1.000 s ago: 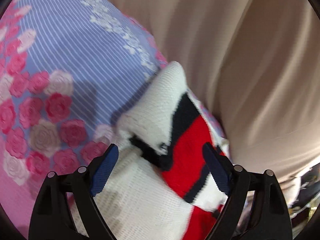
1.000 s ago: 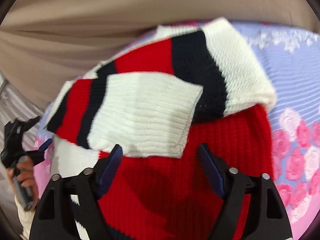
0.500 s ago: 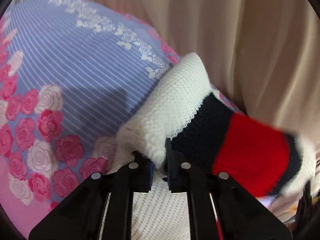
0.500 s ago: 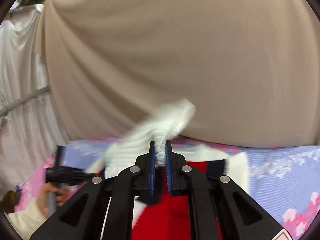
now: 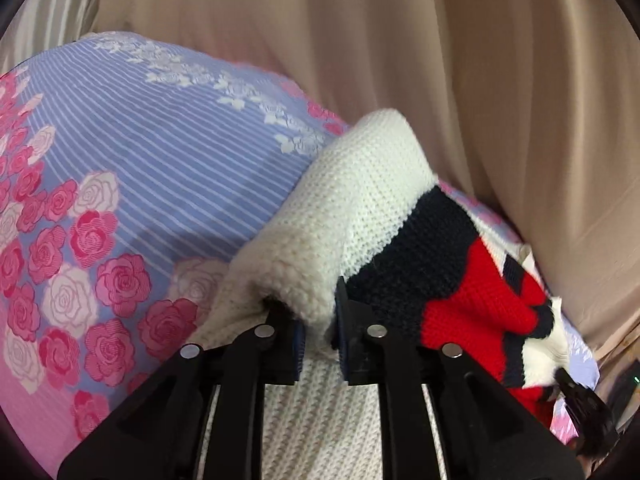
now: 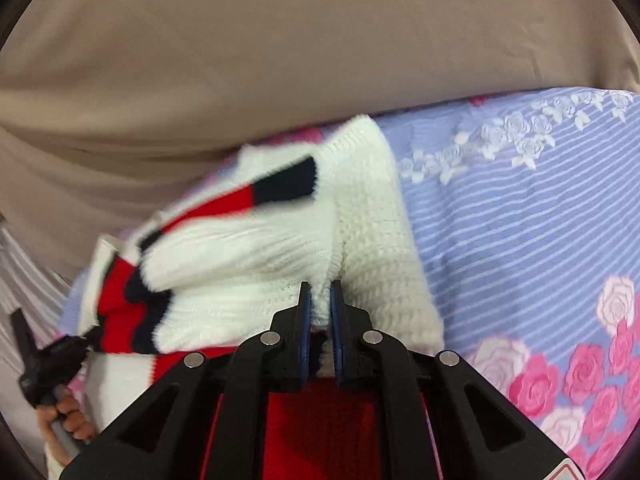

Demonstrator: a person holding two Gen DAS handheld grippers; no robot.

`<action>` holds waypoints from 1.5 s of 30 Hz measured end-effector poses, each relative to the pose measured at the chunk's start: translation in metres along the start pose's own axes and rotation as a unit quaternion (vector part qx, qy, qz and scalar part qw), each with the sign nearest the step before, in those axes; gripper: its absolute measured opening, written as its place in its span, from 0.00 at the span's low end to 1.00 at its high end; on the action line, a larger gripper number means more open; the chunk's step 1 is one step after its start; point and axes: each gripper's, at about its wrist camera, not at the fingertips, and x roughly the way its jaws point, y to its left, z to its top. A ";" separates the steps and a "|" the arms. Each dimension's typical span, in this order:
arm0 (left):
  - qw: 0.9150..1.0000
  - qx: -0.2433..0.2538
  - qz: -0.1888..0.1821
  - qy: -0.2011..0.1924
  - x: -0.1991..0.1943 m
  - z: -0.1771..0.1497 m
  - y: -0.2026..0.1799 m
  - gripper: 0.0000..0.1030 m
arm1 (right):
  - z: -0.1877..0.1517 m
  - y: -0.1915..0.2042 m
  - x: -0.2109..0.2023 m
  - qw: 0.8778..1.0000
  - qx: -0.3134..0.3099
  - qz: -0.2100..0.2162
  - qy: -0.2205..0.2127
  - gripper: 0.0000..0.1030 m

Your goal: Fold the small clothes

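Note:
A small knitted sweater (image 5: 360,216) in white, navy and red lies on a flowered bedsheet (image 5: 140,168). My left gripper (image 5: 318,320) is shut on a white edge of the sweater and holds it raised. My right gripper (image 6: 320,304) is shut on another white ribbed edge of the same sweater (image 6: 248,248), which stretches away to the left. The left gripper also shows at the left edge of the right wrist view (image 6: 48,360), and the right gripper at the lower right of the left wrist view (image 5: 580,404).
A beige curtain (image 6: 280,60) hangs close behind the bed, along its far edge. The striped lilac sheet with pink roses (image 6: 520,220) spreads to the right of the sweater. The person's hand (image 6: 68,420) holds the left gripper's handle.
Both grippers were open over the sweater a second ago and have shut on its white edges. The right gripper swung up and has come back down; the sweater is now stretched between the two.

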 end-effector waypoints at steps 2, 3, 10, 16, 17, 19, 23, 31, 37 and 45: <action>1.000 -0.006 -0.010 -0.004 -0.006 -0.004 0.004 0.19 | 0.000 -0.006 0.005 1.000 -0.006 -0.024 0.007 0.09; 1.000 -0.010 -0.016 -0.004 -0.005 -0.001 0.013 0.21 | -0.002 -0.012 0.014 0.998 -0.007 -0.047 0.033 0.09; 0.999 -0.020 -0.036 -0.006 -0.013 0.006 0.039 0.27 | 0.008 0.050 -0.028 0.996 -0.074 -0.039 -0.034 0.36; 0.999 -0.012 -0.033 -0.007 -0.010 0.002 0.037 0.27 | 0.006 0.171 0.042 0.974 -0.223 0.013 0.044 0.45; 0.999 -0.008 -0.032 -0.009 -0.008 0.000 0.035 0.27 | 0.002 0.187 0.059 0.968 -0.245 0.009 0.056 0.46; 0.999 -0.001 -0.030 -0.012 -0.006 -0.001 0.034 0.27 | -0.013 0.212 0.088 0.957 -0.283 -0.018 0.068 0.46; 0.999 0.003 -0.032 -0.013 -0.006 -0.003 0.033 0.30 | -0.029 0.229 0.135 0.939 -0.329 -0.051 0.082 0.34; 0.999 0.020 -0.030 -0.015 -0.004 -0.008 0.022 0.39 | 0.014 0.216 0.125 0.956 -0.286 -0.040 0.049 0.05; 0.999 0.019 -0.035 -0.015 -0.005 -0.008 0.025 0.39 | 0.028 0.180 0.078 0.974 -0.225 -0.001 0.002 0.27; 0.999 0.020 -0.031 -0.017 -0.005 -0.008 0.026 0.39 | 0.029 0.028 0.013 0.988 -0.112 -0.109 0.006 0.62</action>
